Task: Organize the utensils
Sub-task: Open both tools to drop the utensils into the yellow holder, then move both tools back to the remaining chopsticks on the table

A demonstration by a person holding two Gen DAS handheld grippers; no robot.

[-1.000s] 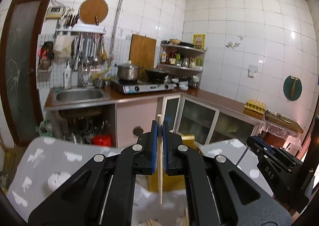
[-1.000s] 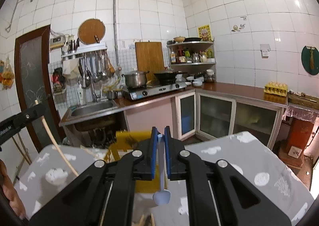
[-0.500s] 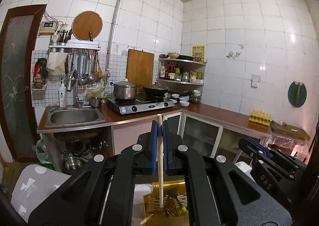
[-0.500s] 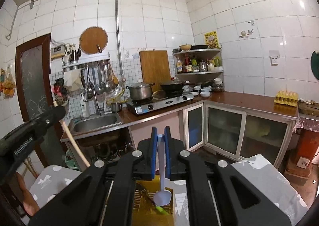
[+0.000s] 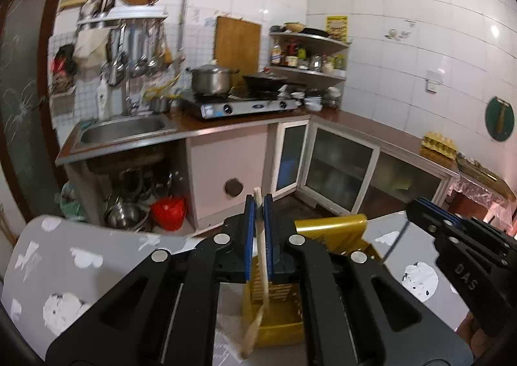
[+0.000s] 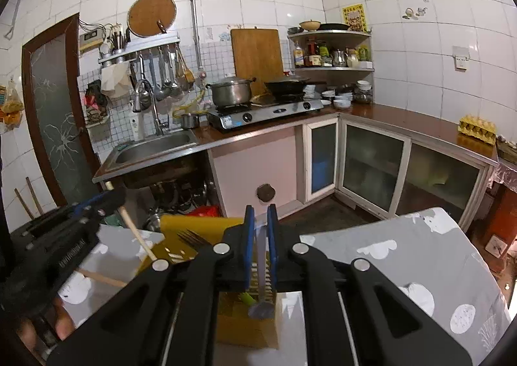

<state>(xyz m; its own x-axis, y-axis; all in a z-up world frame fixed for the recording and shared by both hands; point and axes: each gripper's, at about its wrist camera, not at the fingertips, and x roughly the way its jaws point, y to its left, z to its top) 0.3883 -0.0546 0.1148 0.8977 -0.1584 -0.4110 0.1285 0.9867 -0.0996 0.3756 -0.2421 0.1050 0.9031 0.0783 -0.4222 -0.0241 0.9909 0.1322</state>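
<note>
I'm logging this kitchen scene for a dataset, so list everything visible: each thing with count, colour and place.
utensil basket: one, yellow, on the table under both grippers
table: one, grey cloth with white patches, foreground
wooden utensil: one, pale, between the left gripper's pads, over the basket
spoon: one, light blue, in the right gripper, head down over the basket
fork: one, dark, in the basket
sink: one, steel, left counter
pot: one, steel, on the stove
stove: one, silver, counter
cutting board: one, brown, against the wall
egg tray: one, yellow, right counter
left gripper: black, blue pads
right gripper: black, blue pads
</note>
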